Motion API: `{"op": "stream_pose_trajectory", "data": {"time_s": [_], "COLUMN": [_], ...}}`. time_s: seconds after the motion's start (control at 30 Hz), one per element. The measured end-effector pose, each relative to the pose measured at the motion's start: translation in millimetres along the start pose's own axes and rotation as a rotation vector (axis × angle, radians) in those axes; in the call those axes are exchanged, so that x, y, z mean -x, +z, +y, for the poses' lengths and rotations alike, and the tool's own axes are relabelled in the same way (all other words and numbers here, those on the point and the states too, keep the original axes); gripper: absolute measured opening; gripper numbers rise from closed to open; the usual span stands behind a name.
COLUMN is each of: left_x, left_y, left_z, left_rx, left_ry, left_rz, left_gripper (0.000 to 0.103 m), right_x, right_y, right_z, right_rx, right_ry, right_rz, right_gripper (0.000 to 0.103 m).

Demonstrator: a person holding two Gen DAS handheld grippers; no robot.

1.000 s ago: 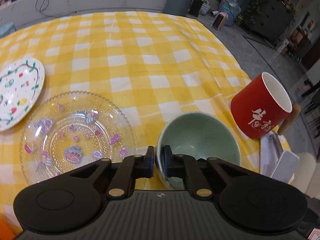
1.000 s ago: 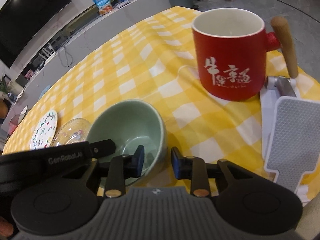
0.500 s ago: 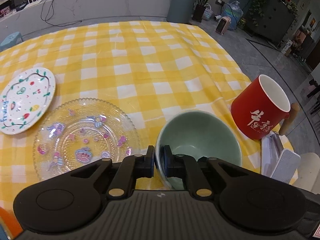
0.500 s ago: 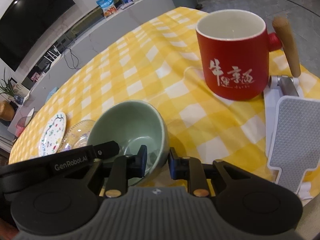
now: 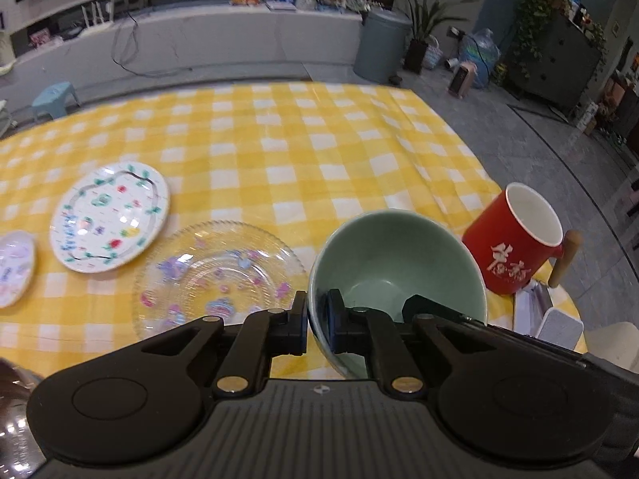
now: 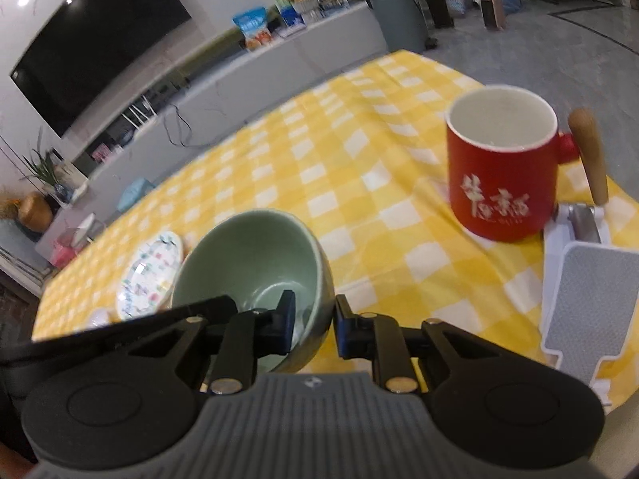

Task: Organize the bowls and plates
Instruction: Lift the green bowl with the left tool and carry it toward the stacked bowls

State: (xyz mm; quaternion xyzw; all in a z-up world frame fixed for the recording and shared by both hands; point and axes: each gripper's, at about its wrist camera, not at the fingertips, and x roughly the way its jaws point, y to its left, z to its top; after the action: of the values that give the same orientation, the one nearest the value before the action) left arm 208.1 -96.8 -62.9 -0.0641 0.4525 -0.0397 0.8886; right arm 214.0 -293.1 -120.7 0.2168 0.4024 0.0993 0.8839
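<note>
The left hand-held gripper (image 5: pixel 317 321) is pinching the near rim of the green bowl (image 5: pixel 393 257), one pad outside the wall and one inside. The right hand-held gripper (image 6: pixel 313 325) straddles the same bowl's (image 6: pixel 255 257) rim on its other side; its jaws are closing, with the bowl wall between them and the pads at or nearly on the glaze. So both grippers carry one bowl, which looks tilted toward the cameras and seems clear of the yellow checked tabletop (image 5: pixel 303 151), though its base is hidden behind the fingers.

Just left of the bowl lies a clear glass plate (image 5: pixel 217 275) with small coloured figures, flat on the cloth. Beyond it, further left, is a white painted plate (image 5: pixel 110 217), and at the left edge a sliver of another small plate (image 5: pixel 14 267). To the right stands a red mug (image 5: pixel 519 239) with a wooden handle, near the bowl, and beside it a white-and-grey flat object (image 6: pixel 587 291) I cannot identify.

The step in hand appears to be lifting the bowl to move it among the dishes. The next move likely calls for keeping both pinches firm and level with each other, steering away from the mug, and setting the bowl down squarely, perhaps on or next to the plates.
</note>
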Motion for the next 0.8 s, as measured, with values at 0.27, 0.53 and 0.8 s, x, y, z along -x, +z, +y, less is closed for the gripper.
{"op": "stream_pose_trajectory", "data": {"time_s": [0.27,0.53,0.8], "left_x": [43.7,99.1,128.3], "left_y": [-2.0,-16.5,-47.5], "left_z": [15.6,55.5,96.4], "left_rx": [0.011,0.102,0.207], "left_ry": [0.041,0.013,0.008], "left_rz": [-0.071,-0.146,-0.183], "left_gripper": [0.010,0.009,0.010], "right_x": [20.3,56.2,72.0], "right_y": [-1.2,-16.1,-41.6], "right_z": [32.4,75.0,109.0], "right_rx": [0.085,0.207,0.269], "right_ry": [0.061,0.154,0.253], "right_rz": [-0.044,-0.103,-0.089], "right_gripper": [0.014,0.015,0.015]}}
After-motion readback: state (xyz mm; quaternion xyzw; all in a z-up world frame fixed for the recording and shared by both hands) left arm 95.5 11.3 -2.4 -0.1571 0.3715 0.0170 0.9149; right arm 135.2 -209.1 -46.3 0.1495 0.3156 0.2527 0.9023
